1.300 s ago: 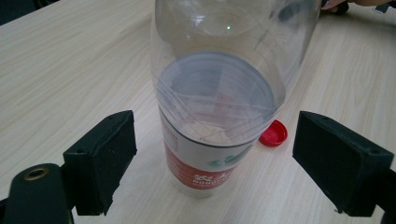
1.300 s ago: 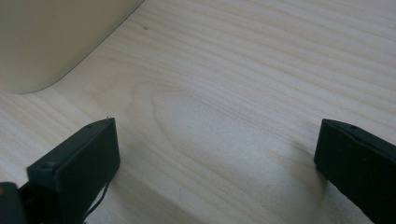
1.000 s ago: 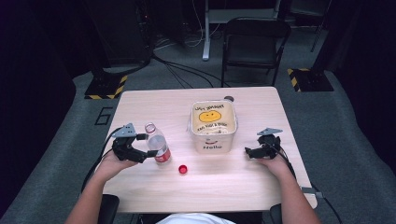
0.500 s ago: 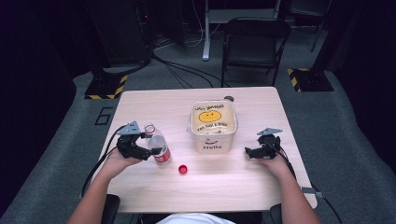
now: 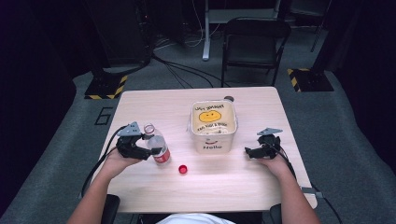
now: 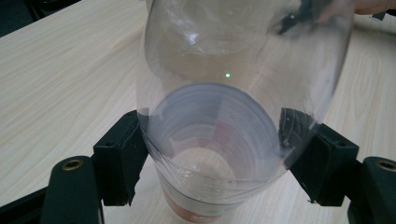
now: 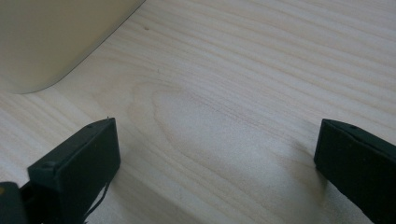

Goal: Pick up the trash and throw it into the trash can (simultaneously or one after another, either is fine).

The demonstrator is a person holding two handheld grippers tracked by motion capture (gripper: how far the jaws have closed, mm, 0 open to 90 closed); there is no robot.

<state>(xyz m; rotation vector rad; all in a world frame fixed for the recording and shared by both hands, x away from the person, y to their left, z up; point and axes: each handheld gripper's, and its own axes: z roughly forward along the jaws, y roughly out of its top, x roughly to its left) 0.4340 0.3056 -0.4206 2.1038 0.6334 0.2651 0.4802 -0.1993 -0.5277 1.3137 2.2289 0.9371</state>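
Nearest the person's edge of the table, just beside and to the right of the bottle: a red cap, lying loose on the wood. Clamped on the clear, uncapped bottle itself, at its left: the left gripper, jaws just closed in, one pad pressed against each side of the plastic, the red label below them. Well apart to the bottle's right, beyond the cream tub with a smiley face: the right gripper, jaws spread wide over bare wood, nothing between them. Farther back than the bottle: a black chair on the floor.
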